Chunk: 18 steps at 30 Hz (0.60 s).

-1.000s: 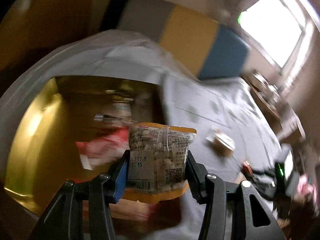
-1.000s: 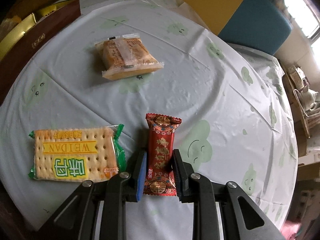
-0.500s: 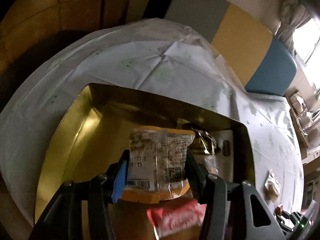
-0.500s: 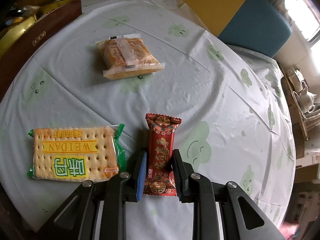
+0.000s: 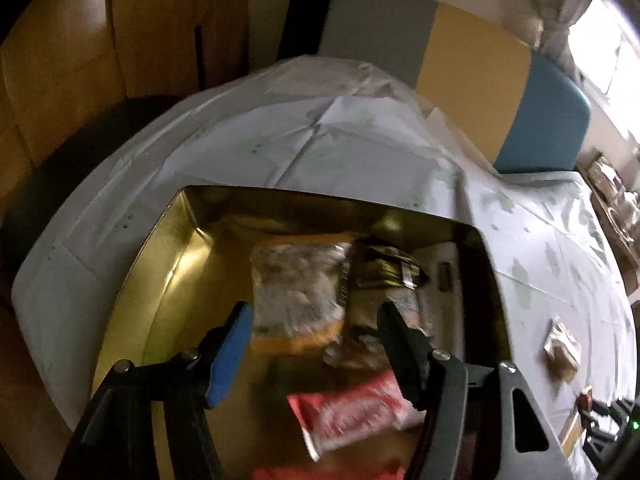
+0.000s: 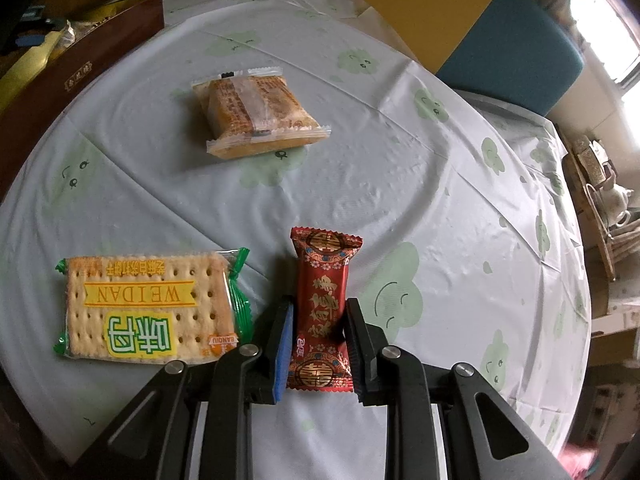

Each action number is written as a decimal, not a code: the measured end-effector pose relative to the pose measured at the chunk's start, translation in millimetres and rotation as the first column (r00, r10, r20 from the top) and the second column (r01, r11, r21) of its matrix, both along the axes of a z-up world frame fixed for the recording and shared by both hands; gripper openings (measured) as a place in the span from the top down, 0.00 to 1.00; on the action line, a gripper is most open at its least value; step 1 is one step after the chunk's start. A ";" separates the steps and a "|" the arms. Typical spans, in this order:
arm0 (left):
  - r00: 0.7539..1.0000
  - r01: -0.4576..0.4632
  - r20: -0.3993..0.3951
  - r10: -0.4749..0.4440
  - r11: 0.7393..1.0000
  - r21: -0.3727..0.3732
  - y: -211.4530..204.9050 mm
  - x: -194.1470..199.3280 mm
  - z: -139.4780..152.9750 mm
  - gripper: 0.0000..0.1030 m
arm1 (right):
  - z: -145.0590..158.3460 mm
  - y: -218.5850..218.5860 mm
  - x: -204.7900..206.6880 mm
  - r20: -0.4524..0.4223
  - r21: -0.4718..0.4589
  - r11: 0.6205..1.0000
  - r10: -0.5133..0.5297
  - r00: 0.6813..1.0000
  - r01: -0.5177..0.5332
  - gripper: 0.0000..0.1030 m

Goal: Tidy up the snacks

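Observation:
In the left wrist view my left gripper (image 5: pixel 316 344) hangs over an open gold tin (image 5: pixel 172 248), and its jaws are opening. A clear snack packet with an orange edge (image 5: pixel 296 292) lies blurred in the tin just beyond the fingertips, free of the pads. In the right wrist view my right gripper (image 6: pixel 318 336) is shut on a red candy packet (image 6: pixel 320 304) that rests on the pale tablecloth (image 6: pixel 440 160). A cracker packet marked WEIDAN (image 6: pixel 148 312) lies just left of it. An orange pastry packet (image 6: pixel 256 116) lies farther back.
The tin also holds a gold-wrapped packet (image 5: pixel 384 268) and a red packet (image 5: pixel 356 412). Its brown outer wall (image 6: pixel 80 68) stands at the table's far left. A chair with a grey, yellow and blue back (image 5: pixel 472 48) is behind the table, and shelves with crockery (image 6: pixel 600 200) to the right.
My left gripper swung over the gold tin and its jaws widened, letting the clear packet slip out into the tin. The right gripper and its red packet have not moved.

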<state>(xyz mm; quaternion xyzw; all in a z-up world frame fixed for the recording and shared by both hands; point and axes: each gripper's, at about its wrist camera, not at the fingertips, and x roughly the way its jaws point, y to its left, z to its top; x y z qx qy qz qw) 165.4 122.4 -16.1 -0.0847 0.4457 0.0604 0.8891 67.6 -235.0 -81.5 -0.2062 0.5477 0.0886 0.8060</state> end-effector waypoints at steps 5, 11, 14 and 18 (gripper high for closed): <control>0.995 0.079 0.063 -0.082 0.996 0.043 -32.5 -31.6 14.1 0.36 | 0.0 0.9 -0.5 0.005 -0.009 1.000 0.003 1.000 -0.003 0.76; 0.973 0.192 0.112 -0.201 0.978 0.087 -74.7 -66.2 24.2 0.36 | 0.6 3.2 -2.8 0.011 -0.016 1.000 0.003 1.000 -0.003 0.76; 0.955 0.254 0.130 -0.268 0.960 0.114 -98.1 -81.3 29.5 0.36 | 0.8 3.8 -3.5 0.014 -0.019 1.000 0.009 1.000 -0.009 0.76; 0.931 0.328 0.127 -0.342 0.937 0.116 -123.4 -96.6 29.7 0.36 | 1.7 3.2 -4.3 0.014 -0.016 1.000 0.013 1.000 -0.013 0.76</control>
